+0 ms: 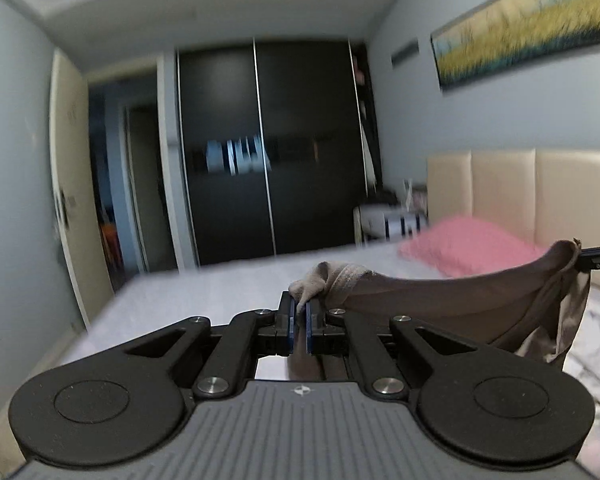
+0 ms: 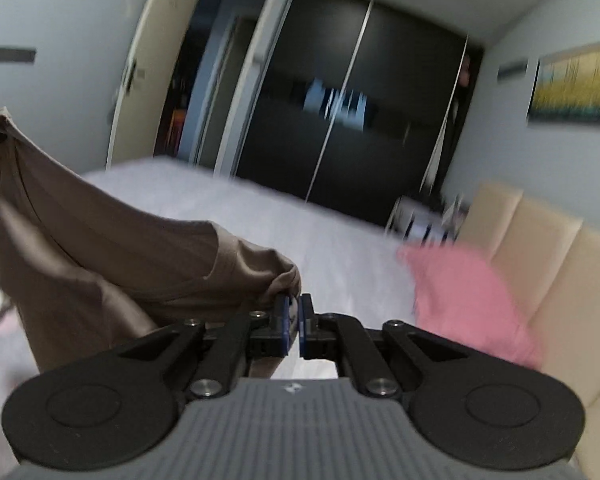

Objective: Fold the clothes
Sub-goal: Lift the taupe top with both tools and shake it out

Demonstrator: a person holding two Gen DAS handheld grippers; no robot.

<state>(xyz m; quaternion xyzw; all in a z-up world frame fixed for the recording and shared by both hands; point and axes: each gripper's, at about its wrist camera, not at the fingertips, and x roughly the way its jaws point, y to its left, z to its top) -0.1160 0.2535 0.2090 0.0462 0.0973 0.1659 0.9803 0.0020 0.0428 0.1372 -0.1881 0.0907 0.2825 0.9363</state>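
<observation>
left claw (image 1: 299, 312) and right claw (image 2: 294, 312) pinch brown garment (image 1: 440, 304) above bed (image 1: 204, 292).

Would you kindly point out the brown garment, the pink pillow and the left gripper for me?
brown garment (image 2: 140, 264), right wrist view, on its hanging middle.
pink pillow (image 1: 464, 246), left wrist view, on its top face.
left gripper (image 1: 299, 312), left wrist view, between the fingertips shut on the cloth.

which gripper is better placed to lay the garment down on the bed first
Left, probably, by a narrow margin. The left gripper and the right gripper are both shut on the brown garment, stretched between them. Open white bed lies ahead of the left; the pink pillow crowds the right.
</observation>
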